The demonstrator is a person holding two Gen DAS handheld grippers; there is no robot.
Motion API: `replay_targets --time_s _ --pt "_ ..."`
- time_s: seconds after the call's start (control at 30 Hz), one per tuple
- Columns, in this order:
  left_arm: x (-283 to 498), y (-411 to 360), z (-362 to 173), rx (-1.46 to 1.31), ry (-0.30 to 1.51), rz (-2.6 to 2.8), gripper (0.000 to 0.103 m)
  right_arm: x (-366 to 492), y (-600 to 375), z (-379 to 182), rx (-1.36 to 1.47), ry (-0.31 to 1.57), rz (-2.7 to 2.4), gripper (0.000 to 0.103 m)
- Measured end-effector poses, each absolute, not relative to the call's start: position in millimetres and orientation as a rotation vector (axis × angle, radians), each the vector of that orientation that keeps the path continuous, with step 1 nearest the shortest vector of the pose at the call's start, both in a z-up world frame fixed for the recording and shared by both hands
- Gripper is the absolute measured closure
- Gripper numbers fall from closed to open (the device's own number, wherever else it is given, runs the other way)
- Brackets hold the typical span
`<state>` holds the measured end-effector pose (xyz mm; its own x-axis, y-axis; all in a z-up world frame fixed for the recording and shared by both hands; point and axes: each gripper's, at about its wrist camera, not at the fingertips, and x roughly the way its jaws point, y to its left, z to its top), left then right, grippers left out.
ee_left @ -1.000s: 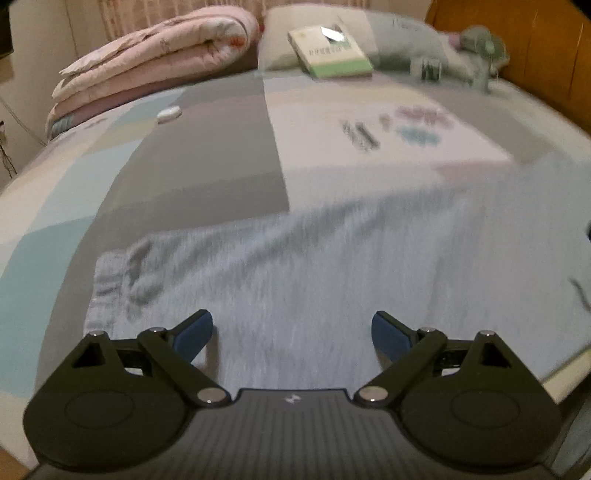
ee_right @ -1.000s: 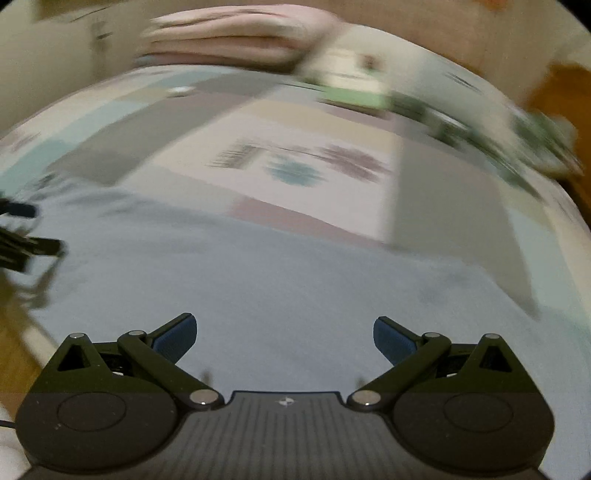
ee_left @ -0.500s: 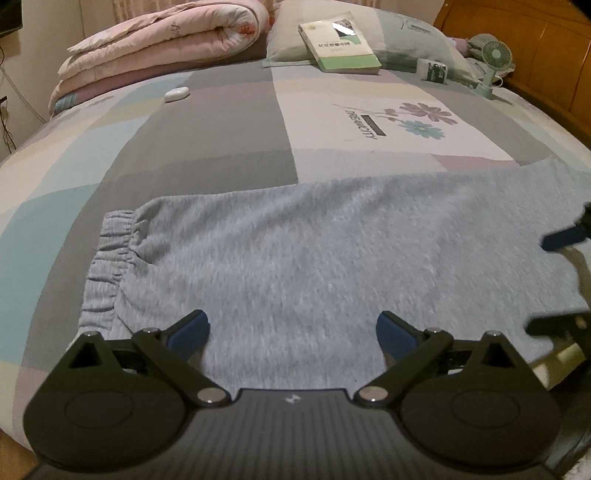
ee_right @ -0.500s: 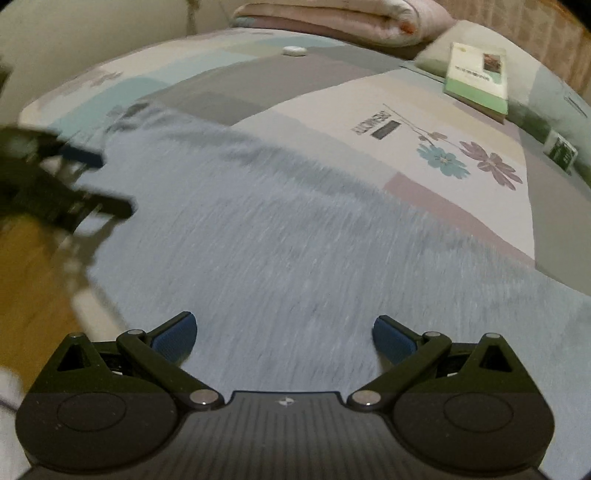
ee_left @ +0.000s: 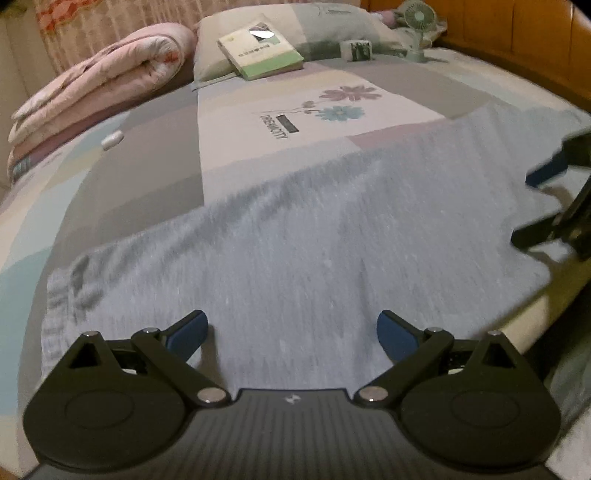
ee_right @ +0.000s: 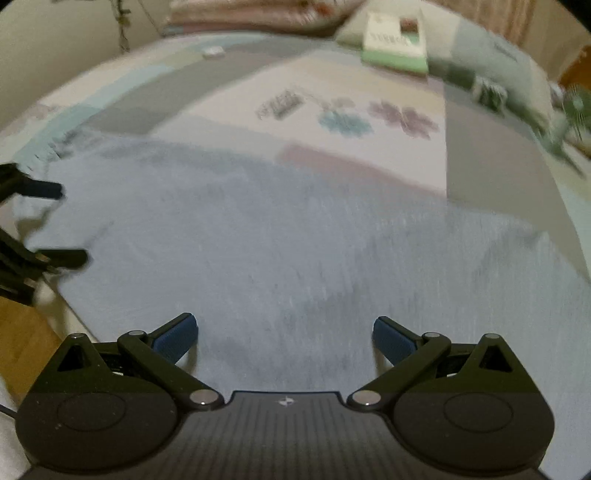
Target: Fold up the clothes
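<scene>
Grey sweatpants spread flat across near edge of bed, no fold visible; whole job ahead, I'd say; left gripper and right gripper both splayed wide, empty, poised over fabric.

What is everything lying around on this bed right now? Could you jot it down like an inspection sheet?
Surface: bed with patchwork sheet, flower print in the middle.
Job's things: grey garment spread flat along the near edge, elastic band at its left end; no fold seen yet.
Clutter: book on the pillow, small box, mini fan, small white object, rolled pink quilt.
Grippers: left gripper open above the garment, holding nothing; right gripper likewise.
Cables: nothing seen clearly.
Surroundings: wooden headboard at right, curtain behind the quilt.
</scene>
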<state>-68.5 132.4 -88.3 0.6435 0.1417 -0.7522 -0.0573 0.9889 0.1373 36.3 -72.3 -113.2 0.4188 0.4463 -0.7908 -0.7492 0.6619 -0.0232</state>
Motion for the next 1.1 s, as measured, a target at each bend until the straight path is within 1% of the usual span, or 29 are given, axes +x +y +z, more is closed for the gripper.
replay_targets --time_s 0.1,0.23,0.4,0.5,0.6,0.7,0.83,0.97,1.1 --pt "-76 139 -86 0.051 0.886 0.102 0.005 41 -82 -118 -0.374 0.855 0.741 0.0" --pt "-62 137 -73 0.072 0.836 0.105 0.005 41 -83 -118 -0.373 0.852 0.743 0.0" --pt "-31 138 -65 -0.087 0.792 0.01 0.005 40 -85 -119 -0.372 0.851 0.745 0.0" --pt "-16 137 -75 -0.16 0.813 -0.054 0.005 41 -84 -118 -0.373 0.85 0.748 0.0" --pt "-4 141 -88 -0.155 0.854 0.002 0.005 41 -85 -120 -0.369 0.843 0.752 0.0" --pt "0 151 -79 -0.153 0.833 0.03 0.005 40 -87 -121 -0.369 0.838 0.756 0.0" --pt "9 180 -71 -0.195 0.805 0.077 0.005 40 -87 -121 -0.368 0.833 0.758 0.0" --pt "21 213 -86 -0.285 0.833 0.138 0.005 40 -88 -122 -0.367 0.829 0.762 0.0" --pt "17 210 -73 -0.197 0.812 0.24 0.005 40 -89 -122 -0.367 0.828 0.763 0.0"
